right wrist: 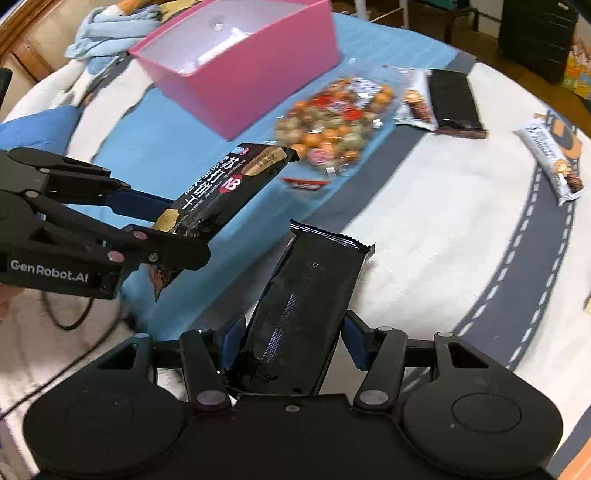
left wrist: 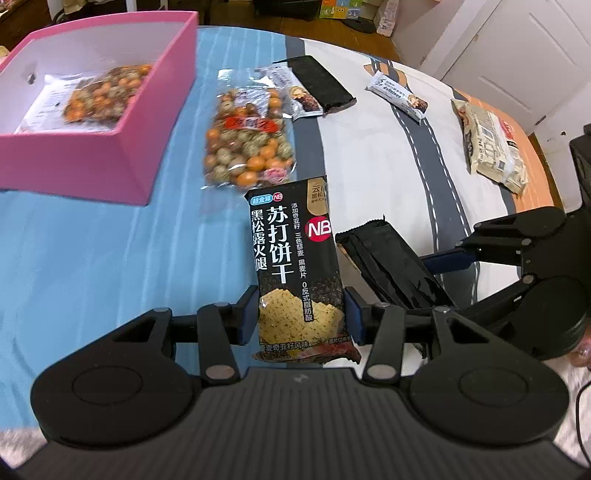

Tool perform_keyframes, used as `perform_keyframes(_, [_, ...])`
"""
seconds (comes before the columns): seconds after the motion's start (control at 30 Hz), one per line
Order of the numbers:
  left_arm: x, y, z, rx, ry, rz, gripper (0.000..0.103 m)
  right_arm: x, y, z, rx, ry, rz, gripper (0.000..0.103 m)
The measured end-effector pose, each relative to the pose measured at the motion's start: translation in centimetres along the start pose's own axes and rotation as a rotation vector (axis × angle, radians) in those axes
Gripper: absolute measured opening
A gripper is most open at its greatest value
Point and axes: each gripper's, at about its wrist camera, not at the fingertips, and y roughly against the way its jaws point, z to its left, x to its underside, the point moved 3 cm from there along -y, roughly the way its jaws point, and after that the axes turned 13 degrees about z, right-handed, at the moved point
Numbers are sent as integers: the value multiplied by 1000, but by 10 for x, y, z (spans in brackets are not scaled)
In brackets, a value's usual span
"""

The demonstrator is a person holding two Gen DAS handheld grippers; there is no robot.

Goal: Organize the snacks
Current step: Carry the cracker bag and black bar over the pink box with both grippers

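We read "苏打饼干", "黑松露火腿" and a red "NB" badge on the black cracker pack (left wrist: 295,266); "GenRobot.AI" stands on the left claw (right wrist: 173,221).

I'm sitting in somebody's home here, pretty sure a bedroom or living room. Everything is lying on a soft play mat (left wrist: 369,155) printed with a grey road and dashed lines, the kids' kind, with a blue cloth (left wrist: 92,240) spreading over part of it. A white panelled door (left wrist: 517,40) is showing off to the side above wooden flooring (left wrist: 543,147), and colourful boxes (left wrist: 340,9) are sitting on the floor past the far edge. A crumpled light blue garment (right wrist: 110,27) is lying at one end, and a dark suitcase (right wrist: 535,33) is standing in the corner.
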Motion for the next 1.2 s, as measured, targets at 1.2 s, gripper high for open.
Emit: perform_keyframes(1.2, [-107,121,191,-245,78,-317,46,-245,35,93,30,145,-300,62])
